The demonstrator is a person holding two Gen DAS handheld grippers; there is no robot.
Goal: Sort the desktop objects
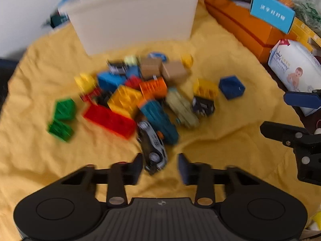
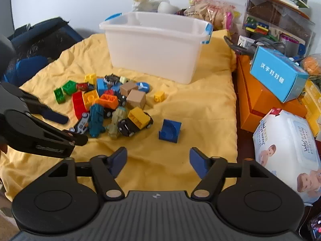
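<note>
Now you're bringing the half-open left gripper (image 1: 160,166) around the silver toy car (image 1: 153,148) — centre it before closing; right gripper (image 2: 158,160) is hanging wide, empty.

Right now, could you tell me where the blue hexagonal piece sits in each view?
Left wrist: blue piece is right of centre, right of the toy pile.
Right wrist: blue piece is at centre, standing apart, right of the pile.
Shared landmark: white bin, behind the pile in both.
</note>
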